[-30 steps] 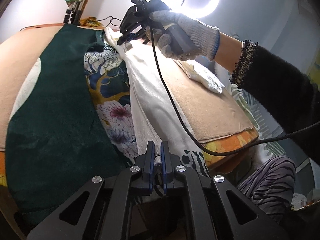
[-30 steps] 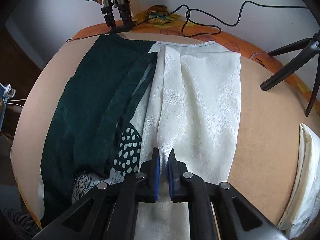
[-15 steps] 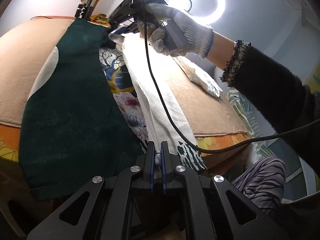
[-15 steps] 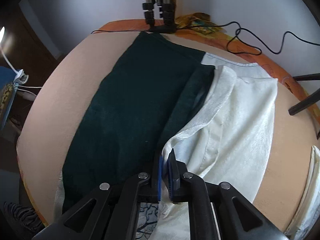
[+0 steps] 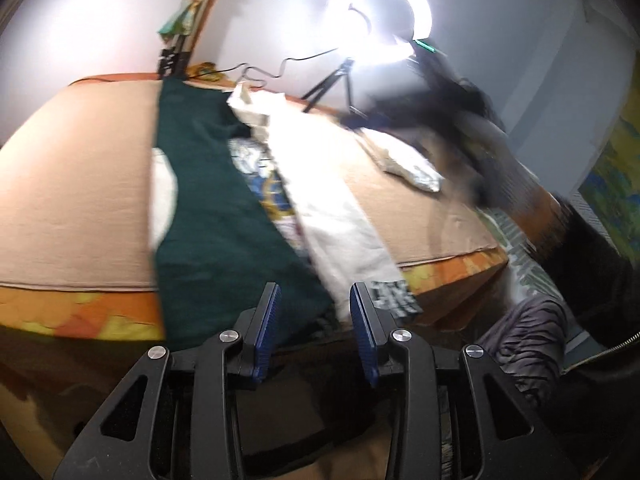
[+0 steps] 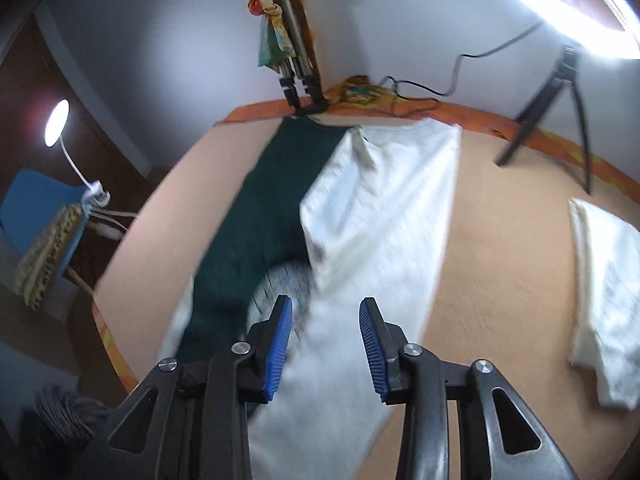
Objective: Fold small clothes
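Observation:
A long garment lies on the tan table, folded lengthwise. Its dark green side (image 5: 208, 200) is to the left and its white underside (image 5: 332, 192) is laid over to the right, with a patterned strip between. In the right wrist view the green part (image 6: 256, 220) and the white part (image 6: 384, 208) lie the same way. My left gripper (image 5: 314, 320) is open and empty above the garment's near end at the table edge. My right gripper (image 6: 326, 336) is open and empty above the white part. It shows blurred in the left wrist view (image 5: 432, 92).
A folded white cloth (image 6: 604, 280) lies on the table to the right; it also shows in the left wrist view (image 5: 408, 164). A tripod (image 6: 544, 108), a second stand (image 6: 292, 60), cables and a ring light (image 5: 384, 12) stand at the far edge. A desk lamp (image 6: 56, 124) is off the left side.
Both grippers have opened and let go of the white edge. The garment now lies on the table. Both grippers have lifted back and the right one has moved off to the right.

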Available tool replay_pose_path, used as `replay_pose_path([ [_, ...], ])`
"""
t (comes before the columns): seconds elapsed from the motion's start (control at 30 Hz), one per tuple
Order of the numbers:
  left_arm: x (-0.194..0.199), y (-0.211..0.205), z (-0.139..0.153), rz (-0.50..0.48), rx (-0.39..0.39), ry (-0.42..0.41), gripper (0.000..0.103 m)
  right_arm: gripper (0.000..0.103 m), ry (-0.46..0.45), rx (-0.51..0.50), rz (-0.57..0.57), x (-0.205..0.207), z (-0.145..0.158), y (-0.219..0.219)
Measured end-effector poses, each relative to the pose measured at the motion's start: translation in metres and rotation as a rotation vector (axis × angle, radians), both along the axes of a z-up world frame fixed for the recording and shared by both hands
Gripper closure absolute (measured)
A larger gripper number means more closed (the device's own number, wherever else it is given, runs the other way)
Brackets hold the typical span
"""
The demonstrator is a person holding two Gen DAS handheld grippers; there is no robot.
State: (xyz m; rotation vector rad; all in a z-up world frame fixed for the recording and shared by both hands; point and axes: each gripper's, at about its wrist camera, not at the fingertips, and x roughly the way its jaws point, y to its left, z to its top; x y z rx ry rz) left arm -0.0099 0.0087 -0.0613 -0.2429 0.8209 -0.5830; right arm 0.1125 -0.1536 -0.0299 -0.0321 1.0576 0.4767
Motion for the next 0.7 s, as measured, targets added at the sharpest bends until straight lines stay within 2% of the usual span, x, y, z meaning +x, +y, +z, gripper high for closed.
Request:
replay_pose_path([
  [0.1, 0.010, 0.016, -0.003, 0.027, 0.035, 0.034, 0.069, 0.065, 0.029, -0.037, 0.012, -0.042, -0.014, -0.011],
  [0.3, 0.021, 0.036, -0.023, 0.055, 0.029, 0.141, 0.068, 0.065, 0.113, -0.054, 0.025, -0.106, -0.056, -0.031],
  [0.43, 0.023, 0.039, -0.034, 0.066, 0.022, 0.195, 0.068, 0.064, 0.145, -0.013, 0.018, -0.123, -0.072, -0.036],
  [0.57, 0.019, 0.039, -0.039, 0.089, 0.076, 0.204, 0.068, 0.066, 0.116, -0.024, 0.035, -0.132, -0.070, -0.033],
  [0.7, 0.012, 0.046, -0.050, 0.112, 0.071, 0.248, 0.068, 0.066, 0.096, -0.029, 0.062, -0.141, -0.073, -0.023],
])
